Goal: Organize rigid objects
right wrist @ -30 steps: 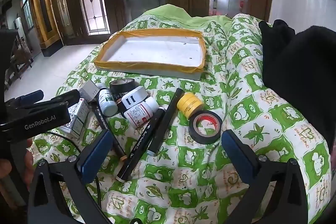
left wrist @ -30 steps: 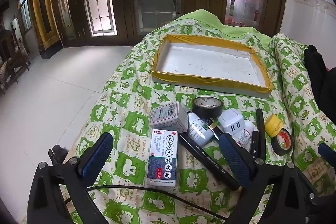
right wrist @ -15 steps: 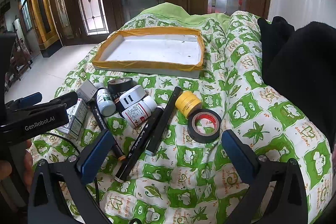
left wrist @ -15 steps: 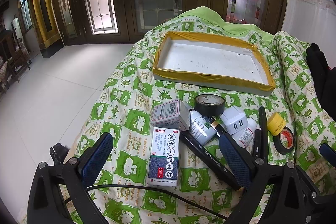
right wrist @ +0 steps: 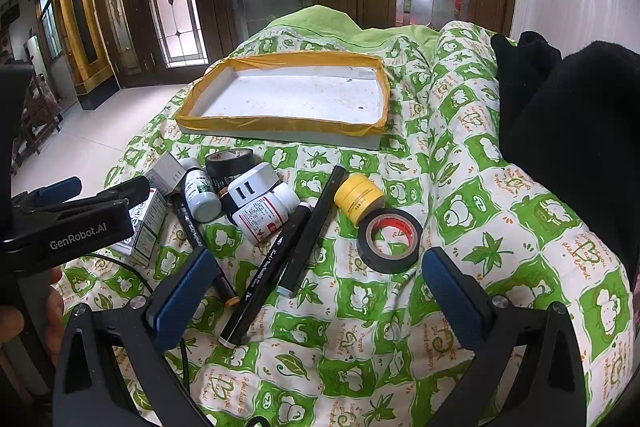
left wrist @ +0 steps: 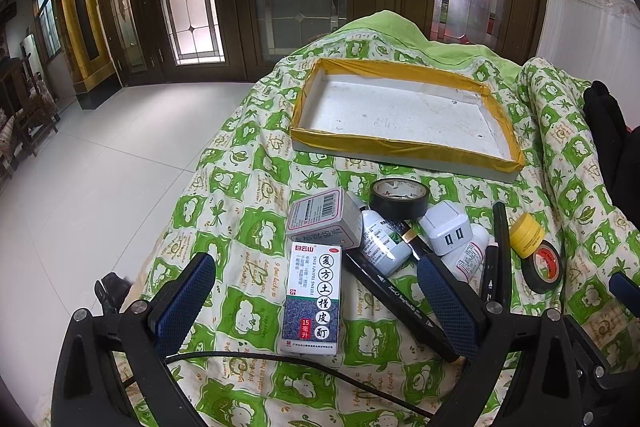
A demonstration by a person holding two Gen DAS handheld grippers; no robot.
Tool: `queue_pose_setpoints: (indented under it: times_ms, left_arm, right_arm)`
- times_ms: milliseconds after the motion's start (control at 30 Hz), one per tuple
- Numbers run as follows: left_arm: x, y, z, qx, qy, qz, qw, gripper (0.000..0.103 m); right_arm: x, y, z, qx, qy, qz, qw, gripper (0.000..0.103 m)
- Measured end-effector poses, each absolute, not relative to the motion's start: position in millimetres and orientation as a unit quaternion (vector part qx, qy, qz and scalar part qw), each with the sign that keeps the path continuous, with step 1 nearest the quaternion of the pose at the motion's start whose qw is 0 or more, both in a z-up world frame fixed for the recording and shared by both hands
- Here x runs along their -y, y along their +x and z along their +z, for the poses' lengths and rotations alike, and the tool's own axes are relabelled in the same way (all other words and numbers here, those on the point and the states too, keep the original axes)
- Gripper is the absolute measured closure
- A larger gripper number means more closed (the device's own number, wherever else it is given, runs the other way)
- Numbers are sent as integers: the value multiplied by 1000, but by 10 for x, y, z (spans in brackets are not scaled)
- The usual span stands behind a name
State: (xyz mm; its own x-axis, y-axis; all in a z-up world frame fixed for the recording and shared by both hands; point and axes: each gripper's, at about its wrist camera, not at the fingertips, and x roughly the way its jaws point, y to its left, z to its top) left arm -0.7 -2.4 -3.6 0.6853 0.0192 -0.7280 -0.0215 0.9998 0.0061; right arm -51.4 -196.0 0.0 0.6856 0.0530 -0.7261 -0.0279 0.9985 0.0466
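A white tray with a yellow-taped rim (left wrist: pixel 404 147) (right wrist: pixel 280 125) lies empty at the far side of the green quilt. Near me lies a cluster: a medicine box (left wrist: pixel 314 297), a grey box (left wrist: pixel 324 223), a black tape roll (left wrist: pixel 399 198) (right wrist: pixel 229 163), white bottles (left wrist: pixel 380 241) (right wrist: pixel 264 213), a white USB charger (left wrist: pixel 446 233) (right wrist: pixel 250 189), black markers (right wrist: pixel 316 219), a yellow tape roll (right wrist: pixel 359 197) and a black tape roll with a red core (right wrist: pixel 389 235). My left gripper (left wrist: pixel 316 297) is open above the medicine box. My right gripper (right wrist: pixel 316 297) is open above the markers.
A black cable (left wrist: pixel 280 359) runs across the quilt under the left gripper. Black clothing (right wrist: pixel 568 115) lies on the right. The quilt drops off on the left to a white tiled floor (left wrist: pixel 80 187). Wooden glass doors stand behind.
Both grippers have drifted slightly back and up, so the tray and objects sit a little lower in view. Nothing was grasped or moved.
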Motion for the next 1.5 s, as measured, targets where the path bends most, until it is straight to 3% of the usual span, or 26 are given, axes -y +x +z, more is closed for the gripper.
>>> queue_pose_setpoints:
  times_ms: [733,1133,1267,1400,1500]
  left_arm:
    - [21,3,-39,-399,-2,11,917,1]
    - [-257,111,-22,-433,-58,-4,900,4]
    - [-223,177,-115,-459,-48,-12,887,11]
    - [-62,252,-282,-499,-4,-9,866,32]
    - [-28,308,-403,-524,8,0,851,42]
  right_arm:
    - [1951,-509,47,-393,18,22,919,0]
    - [2093,-425,96,-400,28,24,916,0]
    - [2080,-419,64,-407,25,27,913,0]
    - [2059,-424,45,-410,24,29,912,0]
    - [2065,-413,25,-414,27,30,910,0]
